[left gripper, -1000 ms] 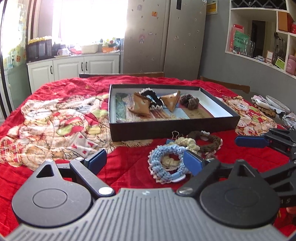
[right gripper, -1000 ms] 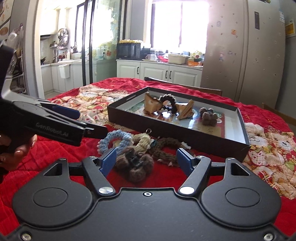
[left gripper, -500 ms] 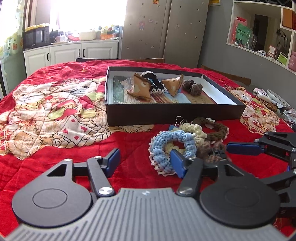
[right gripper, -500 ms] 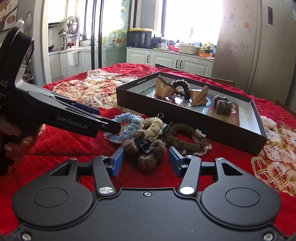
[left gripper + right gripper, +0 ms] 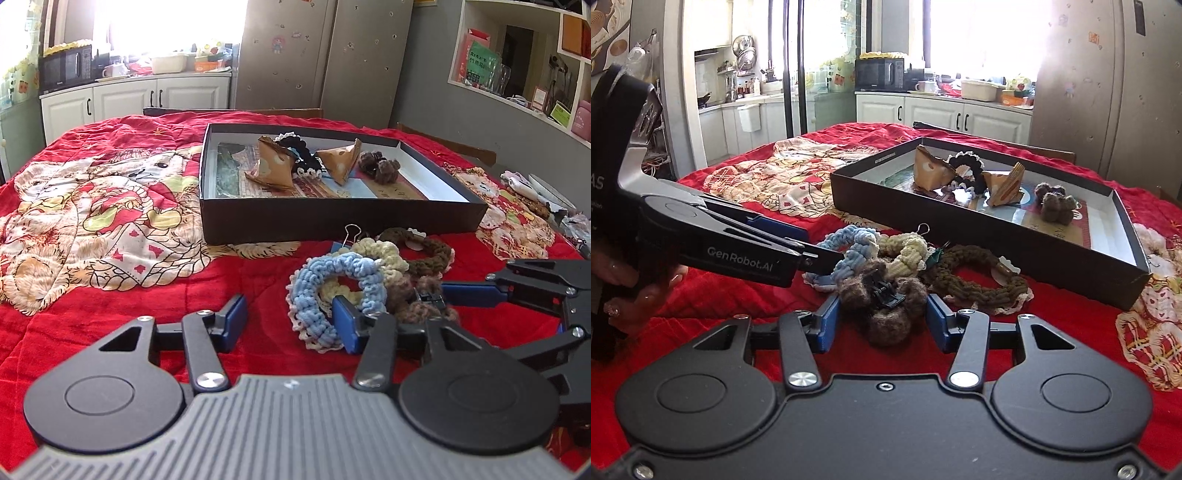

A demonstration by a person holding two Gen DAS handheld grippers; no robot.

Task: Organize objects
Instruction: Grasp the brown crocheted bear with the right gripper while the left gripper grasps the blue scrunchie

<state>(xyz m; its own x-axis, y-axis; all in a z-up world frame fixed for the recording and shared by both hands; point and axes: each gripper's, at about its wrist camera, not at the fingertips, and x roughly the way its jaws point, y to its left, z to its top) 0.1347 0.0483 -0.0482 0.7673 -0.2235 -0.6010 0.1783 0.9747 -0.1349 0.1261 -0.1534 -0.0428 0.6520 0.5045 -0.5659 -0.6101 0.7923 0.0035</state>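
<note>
A pile of crocheted hair ties lies on the red quilt before a black box: a blue one, a cream one, a dark brown ring and a fuzzy brown clip. My left gripper is open, its right finger inside the blue tie's ring. My right gripper is open, its fingers on either side of the fuzzy brown clip. The box holds two tan folded pouches, a black tie and a brown fuzzy item.
The red quilt with a cartoon print covers the table. Small items lie at the table's right edge. Chair backs stand behind the table. Kitchen cabinets, a fridge and wall shelves are further back.
Both grippers have moved forward and down to the pile. The left finger has entered the blue tie's ring. The right fingers have narrowed around the fuzzy brown clip.
</note>
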